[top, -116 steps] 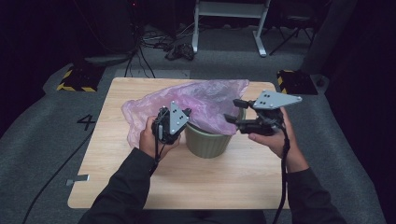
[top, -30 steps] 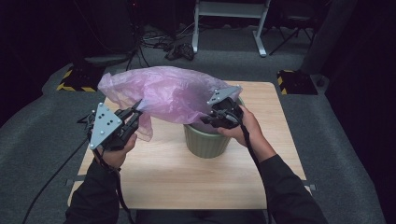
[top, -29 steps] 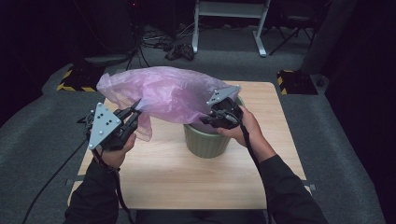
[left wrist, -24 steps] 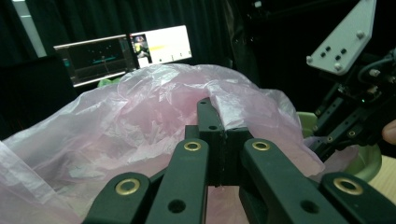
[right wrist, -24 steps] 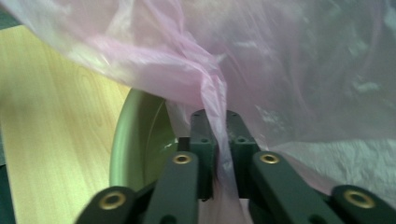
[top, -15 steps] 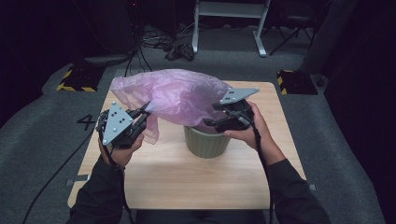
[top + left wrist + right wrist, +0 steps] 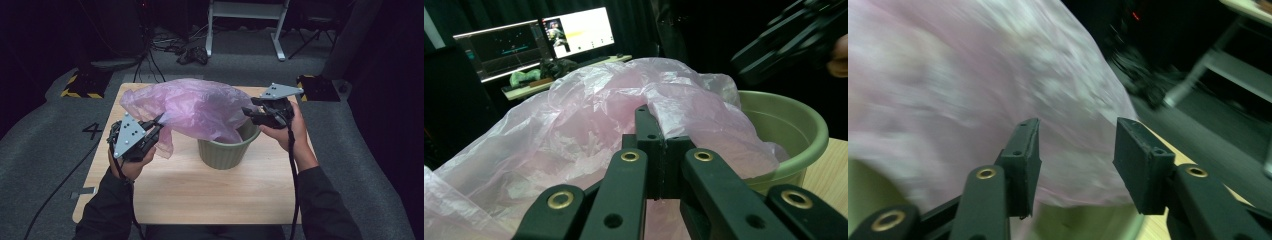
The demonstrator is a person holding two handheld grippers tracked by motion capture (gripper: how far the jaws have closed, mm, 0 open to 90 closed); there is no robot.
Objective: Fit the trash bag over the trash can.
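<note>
Only legible mark: digit "4" (image 7: 93, 131), black, on the grey floor just left of the table (image 7: 200, 200). Monitor screens (image 7: 574, 30) too small/blurred to read.

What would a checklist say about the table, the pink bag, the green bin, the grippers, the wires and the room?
Surface: wooden table, mostly bare.
Job's things: pink plastic bag draped over the green bin, not tucked in.
Clutter: nothing seen on the table.
Grippers: left gripper shut on the bag's edge; right gripper open, jaws just closing, the bag beyond them.
Cables: one cable trails along the right forearm.
Surroundings: dark room, two lit monitors, grey carpet, white stand.
</note>
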